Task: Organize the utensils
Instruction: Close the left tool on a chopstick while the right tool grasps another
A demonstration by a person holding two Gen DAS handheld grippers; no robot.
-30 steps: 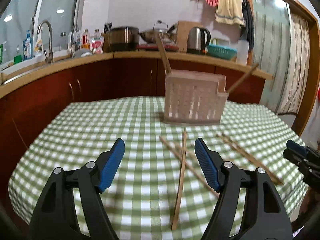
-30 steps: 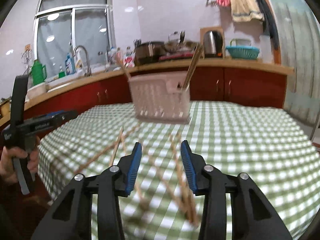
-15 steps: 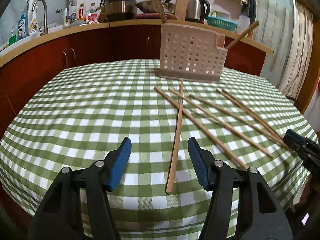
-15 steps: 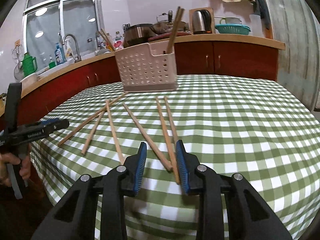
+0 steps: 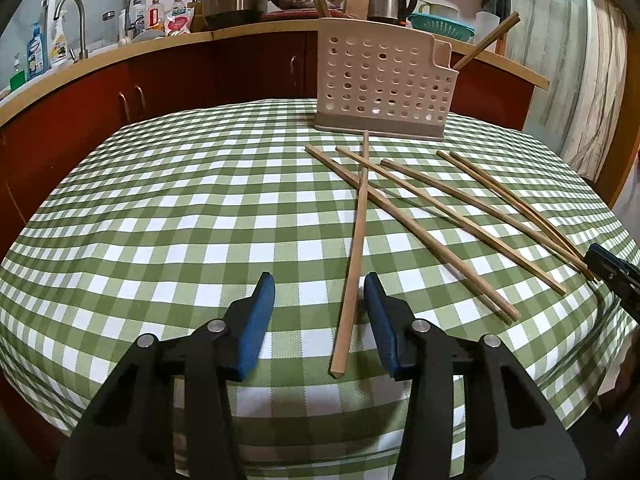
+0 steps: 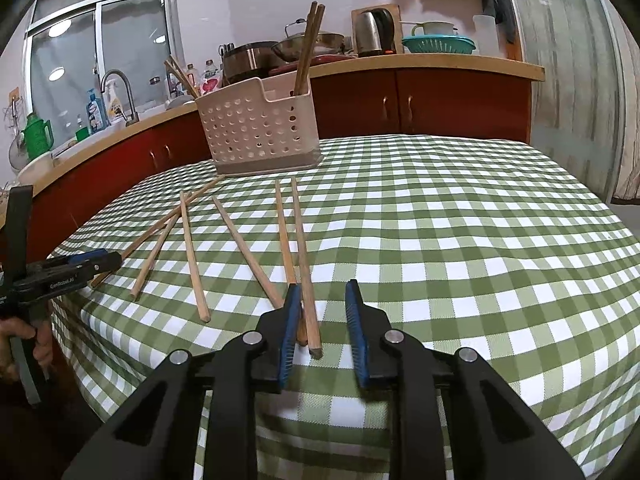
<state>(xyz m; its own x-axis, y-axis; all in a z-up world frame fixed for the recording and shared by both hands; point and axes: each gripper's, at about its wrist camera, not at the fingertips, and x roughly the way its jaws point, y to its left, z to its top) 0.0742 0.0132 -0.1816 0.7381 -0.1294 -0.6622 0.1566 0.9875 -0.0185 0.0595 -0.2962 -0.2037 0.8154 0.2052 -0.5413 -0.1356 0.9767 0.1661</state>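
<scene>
Several wooden chopsticks lie fanned on the green checked tablecloth (image 5: 160, 216) in front of a beige perforated utensil holder (image 5: 382, 84), which holds a few upright chopsticks. My left gripper (image 5: 320, 292) is open, its jaws either side of the near end of one chopstick (image 5: 354, 264) that crosses another. My right gripper (image 6: 324, 300) is open, with the near ends of a chopstick pair (image 6: 302, 256) between its jaws, close to the left finger (image 6: 290, 320). The holder (image 6: 260, 128) stands beyond. Each gripper shows at the edge of the other's view.
The round table's edge falls away just under both grippers. Behind the table runs a kitchen counter (image 5: 248, 32) with red cabinets, a sink tap (image 5: 76, 20), pots, a kettle (image 6: 374, 32) and a teal colander. A curtain (image 6: 576, 60) hangs at the right.
Both grippers have dropped low and moved in to the table's near edge. The left jaws now straddle one chopstick's end; the right jaws now straddle the pair's ends and have widened a little.
</scene>
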